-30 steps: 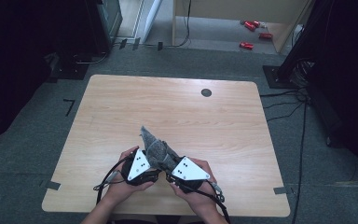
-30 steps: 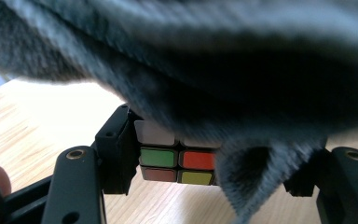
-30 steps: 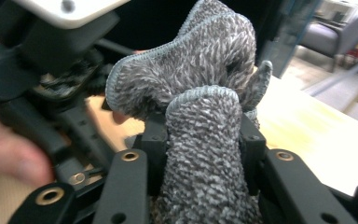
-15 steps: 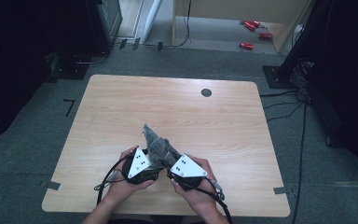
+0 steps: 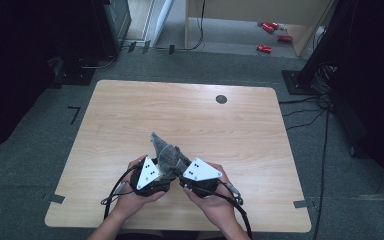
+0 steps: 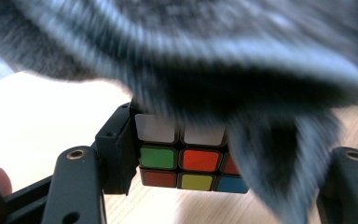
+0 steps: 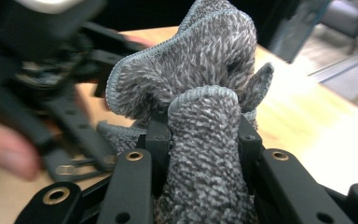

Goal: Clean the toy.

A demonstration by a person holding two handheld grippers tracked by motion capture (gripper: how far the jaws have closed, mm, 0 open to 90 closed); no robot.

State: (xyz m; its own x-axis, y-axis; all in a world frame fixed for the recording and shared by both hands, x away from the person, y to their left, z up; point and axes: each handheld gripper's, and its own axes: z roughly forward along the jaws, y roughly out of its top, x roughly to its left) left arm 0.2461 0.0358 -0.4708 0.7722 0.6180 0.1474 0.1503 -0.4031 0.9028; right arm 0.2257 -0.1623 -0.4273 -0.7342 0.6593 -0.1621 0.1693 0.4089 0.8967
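The left gripper (image 5: 159,176) is clamped on a puzzle cube (image 6: 186,158), its black jaws pressing the cube's sides. The cube has glossy square tiles in white, green, red, yellow and blue set in a black frame. A grey cloth (image 6: 223,60) drapes over the top of the cube and hangs down past its right edge; the cloth is fuzzy, with a short, dense pile.

The right gripper (image 7: 204,135) grips a bunched fold of the same cloth (image 7: 200,93), which bulges thick and nubbly between the jaws and flares above them into ruffled lobes edged with a stitched hem. In the high view the cloth (image 5: 166,152) rises as a rumpled peak just beyond the two grippers, with the right gripper (image 5: 190,177) just beside the left one.

Both grippers carry pale three-cornered plates on top and trail black cables toward the near edge of the table (image 5: 130,115). The table is light wood with rounded corners and a small dark round cap (image 5: 221,99) far beyond the cloth. Around the table lies grey carpet (image 5: 50,150) with strips of tape, and beyond the table stand dark equipment and a few red objects (image 5: 270,35) on the floor.

The left hand (image 5: 130,197) and right hand (image 5: 215,202) come in from the near edge, each wrapped around its gripper, angled inward toward the cloth so the grippers nearly meet.
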